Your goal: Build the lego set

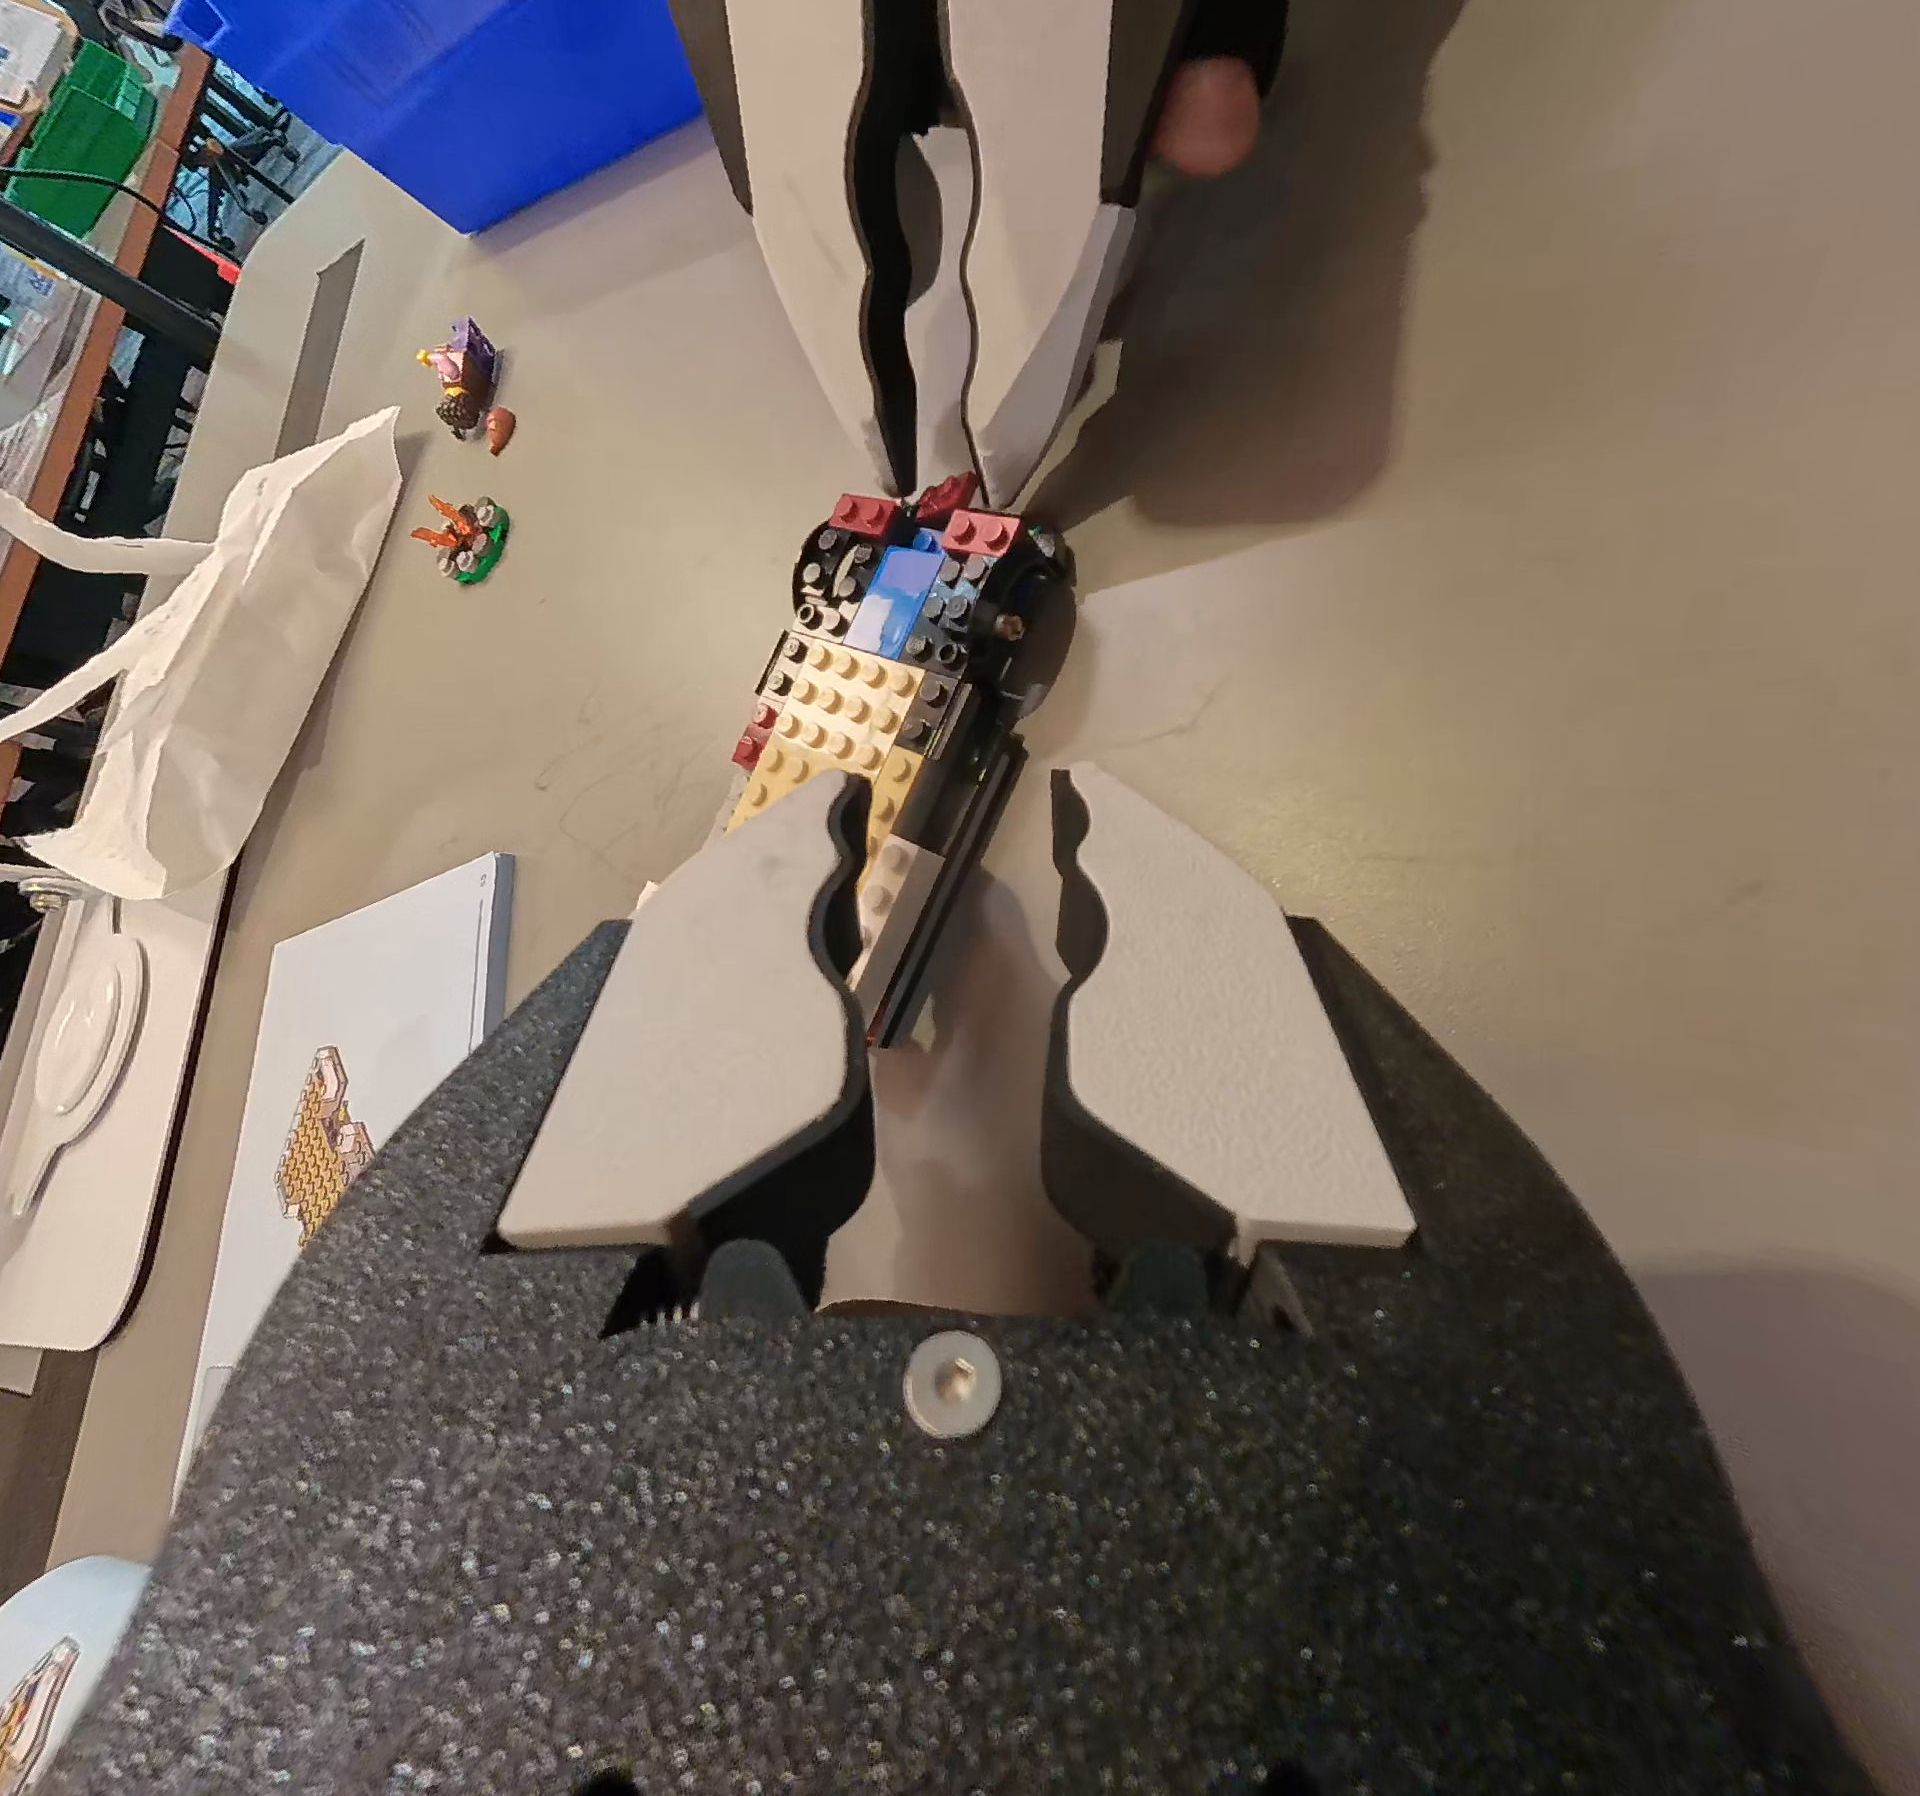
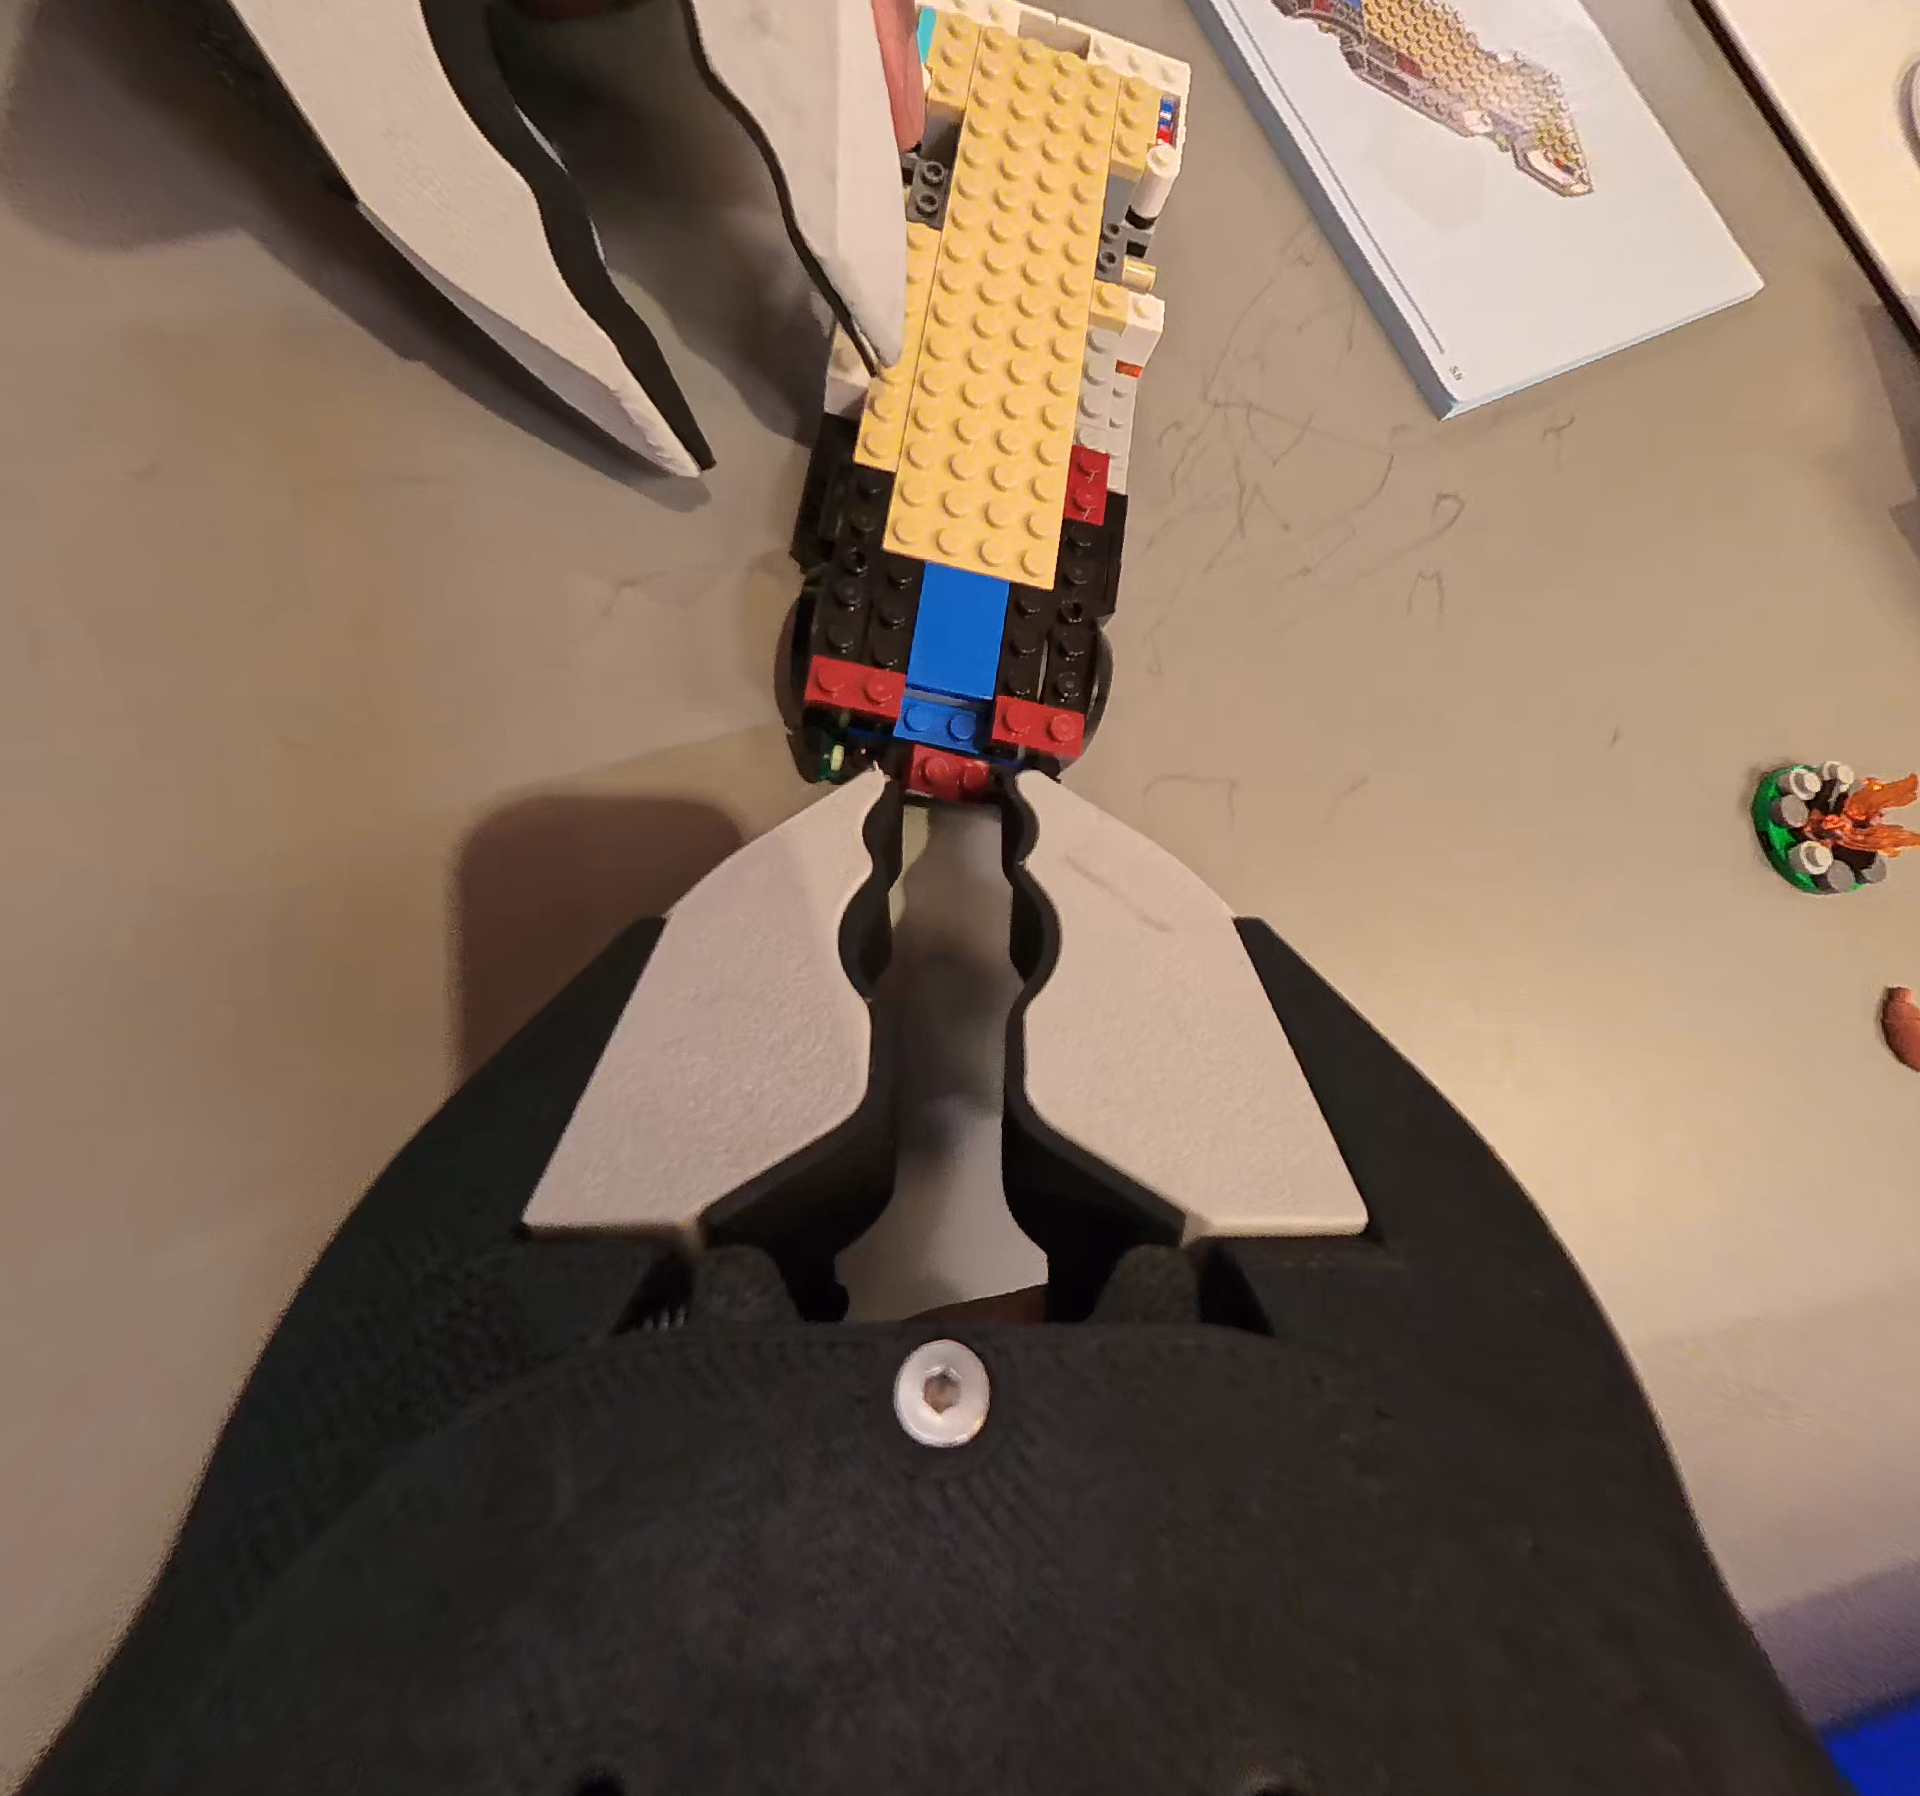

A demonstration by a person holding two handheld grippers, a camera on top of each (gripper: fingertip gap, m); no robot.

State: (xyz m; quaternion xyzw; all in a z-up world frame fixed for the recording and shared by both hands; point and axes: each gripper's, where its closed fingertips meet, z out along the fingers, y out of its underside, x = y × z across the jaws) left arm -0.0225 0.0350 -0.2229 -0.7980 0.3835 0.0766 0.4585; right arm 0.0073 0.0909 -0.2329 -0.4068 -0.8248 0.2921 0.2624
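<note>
Grey fingertips of the right gripper [image 2: 945,785] sit at the near end of a long brick model [image 2: 987,416] on the tan table [image 2: 312,655], flanking a small dark-red brick [image 2: 945,772] at its tip — whether the pads press it I cannot tell. Straight ahead, at the model's far end, the left gripper [image 1: 951,780] stands parted, one finger [image 1: 790,873] lying over the tan plates, the other clear to the side and touching nothing. Right of the model lie an instruction booklet [image 2: 1455,188] and a small green-based brick piece [image 2: 1829,837] — both well apart from the fingers.
</note>
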